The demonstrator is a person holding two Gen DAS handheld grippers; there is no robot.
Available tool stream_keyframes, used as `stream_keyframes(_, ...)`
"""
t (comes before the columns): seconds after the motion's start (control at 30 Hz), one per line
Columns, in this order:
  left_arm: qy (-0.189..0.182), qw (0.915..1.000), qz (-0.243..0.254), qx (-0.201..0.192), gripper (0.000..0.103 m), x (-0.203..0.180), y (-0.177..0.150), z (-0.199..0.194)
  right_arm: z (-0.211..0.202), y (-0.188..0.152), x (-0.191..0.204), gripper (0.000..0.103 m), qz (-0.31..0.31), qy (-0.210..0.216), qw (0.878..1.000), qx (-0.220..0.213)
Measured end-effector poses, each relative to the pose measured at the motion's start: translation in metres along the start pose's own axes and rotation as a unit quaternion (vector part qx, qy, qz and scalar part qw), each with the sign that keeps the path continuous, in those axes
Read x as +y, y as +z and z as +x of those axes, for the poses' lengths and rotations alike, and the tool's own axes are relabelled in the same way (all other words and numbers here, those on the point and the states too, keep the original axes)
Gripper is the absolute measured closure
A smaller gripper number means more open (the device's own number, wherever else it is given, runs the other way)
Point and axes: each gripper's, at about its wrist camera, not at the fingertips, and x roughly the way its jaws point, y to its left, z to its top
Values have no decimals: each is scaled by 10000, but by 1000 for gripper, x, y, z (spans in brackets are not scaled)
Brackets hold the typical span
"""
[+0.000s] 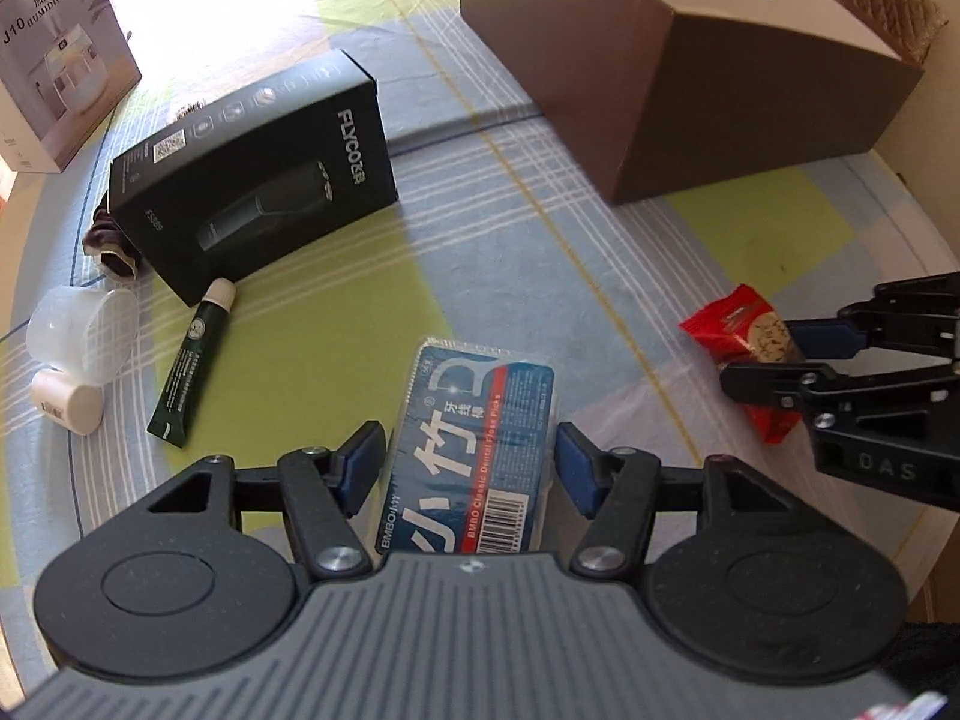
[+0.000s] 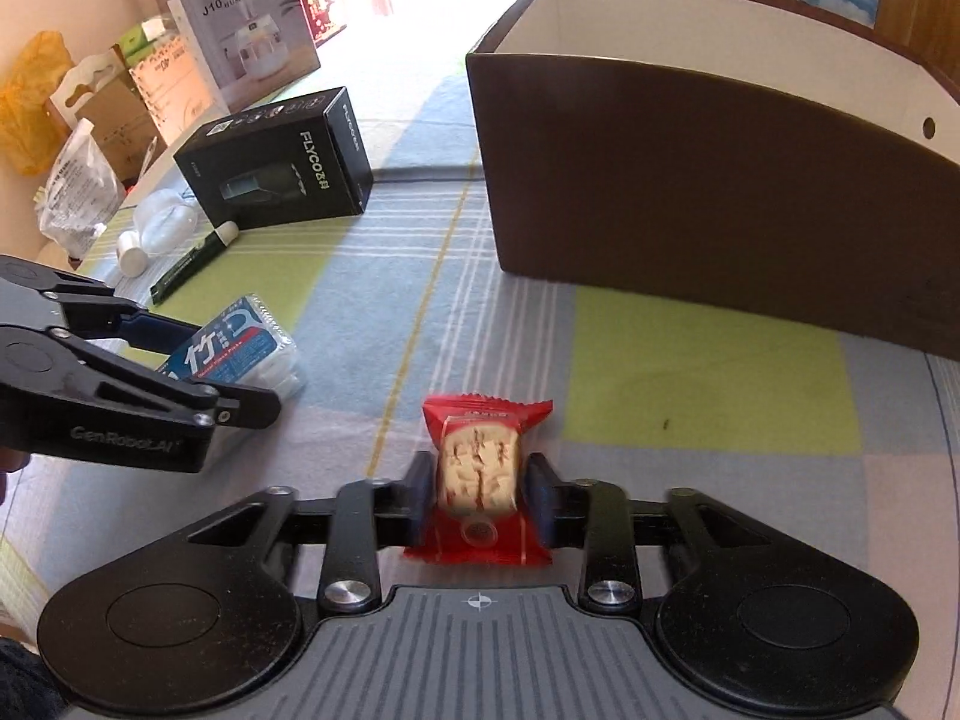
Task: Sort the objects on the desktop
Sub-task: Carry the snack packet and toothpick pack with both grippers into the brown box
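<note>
A blue dental floss pick box lies on the checked cloth between the fingers of my left gripper; the blue pads stand close at its two sides with a thin gap, so the gripper is open. The box also shows in the right wrist view. My right gripper is shut on a red snack packet, its pads pressing both sides; the packet also shows in the left wrist view. A large brown cardboard box with an open top stands ahead at the right.
A black FLYCO box, a green tube, a clear plastic cup, a white bottle and a dark purple object lie at the left. A white humidifier box stands at the far left. The table edge curves at the right.
</note>
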Motion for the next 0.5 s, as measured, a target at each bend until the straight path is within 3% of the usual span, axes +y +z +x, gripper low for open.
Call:
stream_keyframes(0.23,206,9998,-69,38,46,-6,-2,4,5,2,5,54,-283,-44,9996,-26)
stream_keyframes(0.3,239,9996,-139,42,46,-7,-4,3,5,1,6,62,-397,-61,9992,-25)
stream_keyframes(0.37,261,9994,-205,66,46,-8,-6,2,4,-1,6,76,-489,-19,9988,-5)
stream_keyframes(0.5,222,9991,-349,98,47,-10,-12,-2,-1,-4,-1,78,-445,65,9990,32)
